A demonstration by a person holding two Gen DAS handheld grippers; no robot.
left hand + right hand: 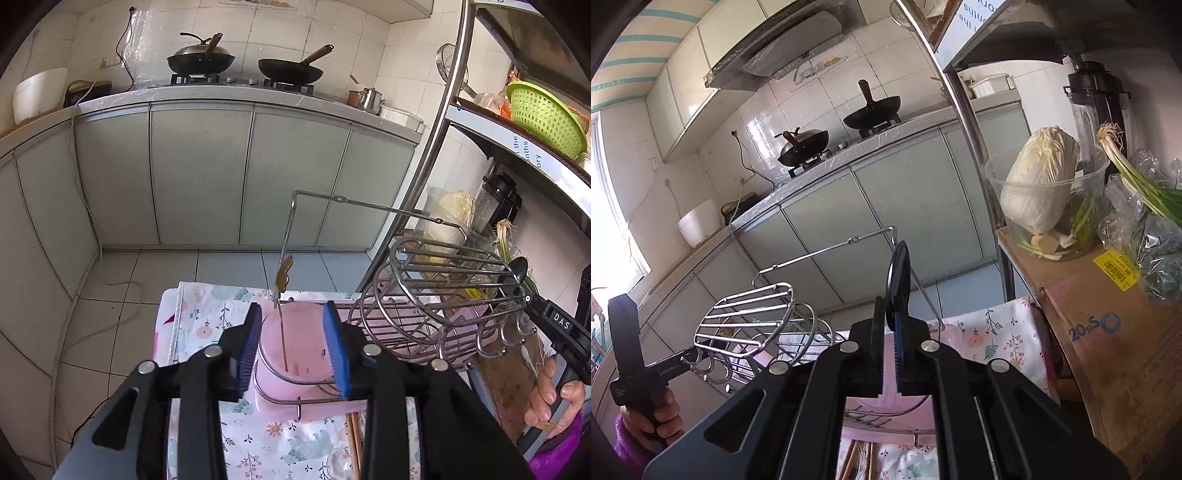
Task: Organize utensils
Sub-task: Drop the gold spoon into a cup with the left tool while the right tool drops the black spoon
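My left gripper (pixel 293 347) stands open, its blue pads (pixel 251 347) on either side of a pink cup (pixel 295 354) that sits in a wire rack (pixel 406 332). A thin utensil with a brown-gold top (pixel 283 277) stands upright in that cup, touched by neither pad. My right gripper (pixel 890 321) is shut on a black spoon (pixel 899 273), bowl up. In the left wrist view the right gripper (pixel 532 299) holds this spoon (pixel 517 267) at the far rim of the rack's round wire basket (pixel 454 273).
The rack rests on a floral cloth (pixel 207 317), with brown chopsticks (pixel 853 458) lying at its near edge. To the right stand a cardboard box (pixel 1108 332), a cabbage in a clear tub (pixel 1041 184) and a steel shelf post (pixel 436 129). Behind are grey cabinets (pixel 199 177).
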